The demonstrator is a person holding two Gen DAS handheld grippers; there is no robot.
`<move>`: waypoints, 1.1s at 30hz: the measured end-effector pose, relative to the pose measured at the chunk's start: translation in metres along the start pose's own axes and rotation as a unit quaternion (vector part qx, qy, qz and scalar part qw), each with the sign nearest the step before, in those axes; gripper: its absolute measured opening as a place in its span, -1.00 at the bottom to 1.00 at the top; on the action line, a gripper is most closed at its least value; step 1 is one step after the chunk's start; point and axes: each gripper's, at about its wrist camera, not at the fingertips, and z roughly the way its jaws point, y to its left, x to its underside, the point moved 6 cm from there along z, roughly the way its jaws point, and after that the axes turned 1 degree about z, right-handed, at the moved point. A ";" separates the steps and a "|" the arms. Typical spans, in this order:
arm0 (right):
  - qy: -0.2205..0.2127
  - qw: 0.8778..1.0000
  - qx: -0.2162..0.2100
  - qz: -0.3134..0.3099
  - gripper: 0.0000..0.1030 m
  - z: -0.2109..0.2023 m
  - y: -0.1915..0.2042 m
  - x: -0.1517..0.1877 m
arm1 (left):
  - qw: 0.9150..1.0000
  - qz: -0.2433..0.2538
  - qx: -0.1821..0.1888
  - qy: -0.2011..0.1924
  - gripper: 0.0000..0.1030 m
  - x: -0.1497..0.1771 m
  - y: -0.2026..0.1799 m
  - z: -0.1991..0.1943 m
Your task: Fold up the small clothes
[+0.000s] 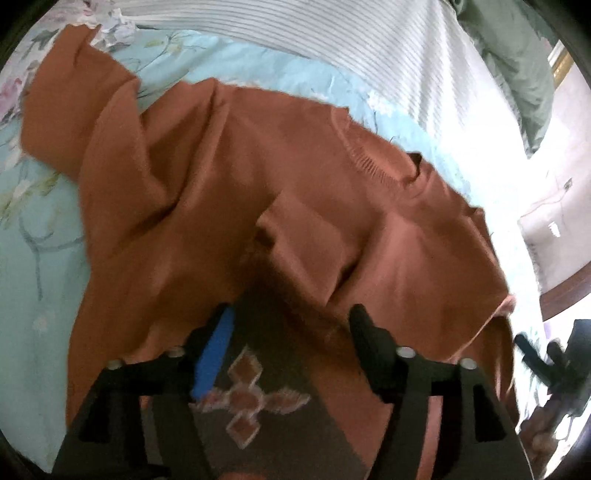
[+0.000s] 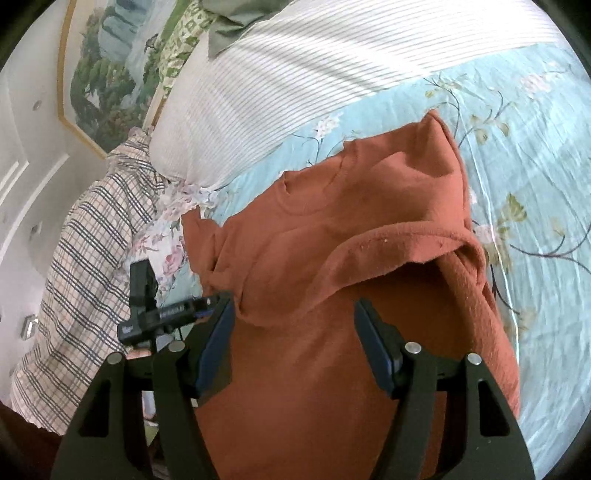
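On the pale blue floral bedsheet (image 1: 40,280), seen from the left wrist: a rust-orange knit sweater (image 1: 258,177) spread flat, ribbed collar up right, one sleeve reaching up left. Left gripper (image 1: 290,317) above the lower body, black jaws wide apart, nothing between them; a brown panel with a diamond cross motif (image 1: 243,402) below. White striped pillow (image 1: 332,33) beyond. Right gripper (image 1: 543,354) at the right edge, blurred.

From the right wrist: same sweater (image 2: 332,332), one side folded over the body, on the bedsheet (image 2: 535,184). Right gripper (image 2: 293,317) over it, jaws parted wide, holding nothing. Left gripper (image 2: 155,317) at left, before a plaid cloth (image 2: 85,258). Pillow (image 2: 295,74) behind.
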 end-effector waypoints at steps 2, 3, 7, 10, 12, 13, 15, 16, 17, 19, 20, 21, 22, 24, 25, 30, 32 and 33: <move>-0.005 1.000 0.004 -0.005 0.33 -0.005 0.003 0.000 | 1.000 -0.001 0.013 0.003 0.41 -0.008 -0.001 0.005; -0.008 1.000 0.006 -0.006 0.33 -0.007 0.004 0.000 | 1.000 -0.005 0.016 0.011 0.40 -0.012 0.000 0.011; -0.013 1.000 0.011 -0.003 0.33 -0.016 0.001 0.001 | 1.000 0.022 0.001 0.006 -0.83 -0.025 0.000 0.020; -0.020 1.000 0.016 0.003 0.33 -0.022 -0.005 0.001 | 0.999 0.025 0.005 -0.033 -0.87 -0.019 0.008 -0.005; -0.025 0.999 0.018 0.010 0.33 -0.026 -0.011 0.001 | 0.998 0.036 0.003 -0.051 -0.86 -0.007 0.013 -0.020; -0.027 0.999 0.019 0.012 0.33 -0.027 -0.014 0.000 | 0.998 0.042 0.016 -0.046 -0.86 0.002 0.017 -0.025; -0.029 0.999 0.021 0.016 0.33 -0.027 -0.018 0.000 | 0.998 0.047 0.033 -0.025 -0.64 0.010 0.021 -0.022; -0.028 0.999 0.022 0.017 0.33 -0.026 -0.018 -0.001 | 0.998 0.049 0.033 -0.013 -0.54 0.012 0.022 -0.017; -0.027 0.999 0.024 0.016 0.33 -0.026 -0.018 -0.001 | 0.998 0.052 0.032 -0.002 -0.35 0.010 0.022 -0.012; -0.029 0.999 0.028 0.013 0.33 -0.027 -0.017 -0.003 | 0.997 0.060 0.041 0.011 -0.24 0.005 0.017 -0.002; -0.032 0.999 0.030 0.012 0.33 -0.029 -0.015 -0.005 | 0.997 0.066 0.039 0.010 -0.32 0.002 0.014 0.001; -0.035 0.999 0.033 0.010 0.33 -0.032 -0.014 -0.007 | 0.997 0.074 0.030 0.008 -0.82 0.000 0.011 0.004; -0.038 0.999 0.037 0.007 0.33 -0.035 -0.014 -0.009 | 0.996 0.085 -0.001 -0.011 -0.92 -0.006 0.009 0.000; -0.048 0.997 0.061 0.002 0.33 -0.045 -0.017 -0.019 | 0.994 0.064 -0.025 -0.084 -0.93 -0.020 0.015 -0.026; -0.053 0.996 0.073 0.002 0.33 -0.050 -0.021 -0.023 | 0.993 0.046 -0.027 -0.107 -0.94 -0.024 0.022 -0.035; -0.037 0.991 0.128 0.016 0.33 -0.039 -0.055 -0.056 | 0.994 -0.010 -0.039 -0.098 -0.93 -0.025 0.060 -0.029; -0.022 0.990 0.142 0.014 0.33 -0.021 -0.065 -0.066 | 0.994 -0.007 -0.042 -0.097 -0.93 -0.025 0.058 -0.028; -0.012 0.989 0.148 0.008 0.33 -0.010 -0.067 -0.071 | 0.994 -0.003 -0.045 -0.098 -0.93 -0.025 0.057 -0.028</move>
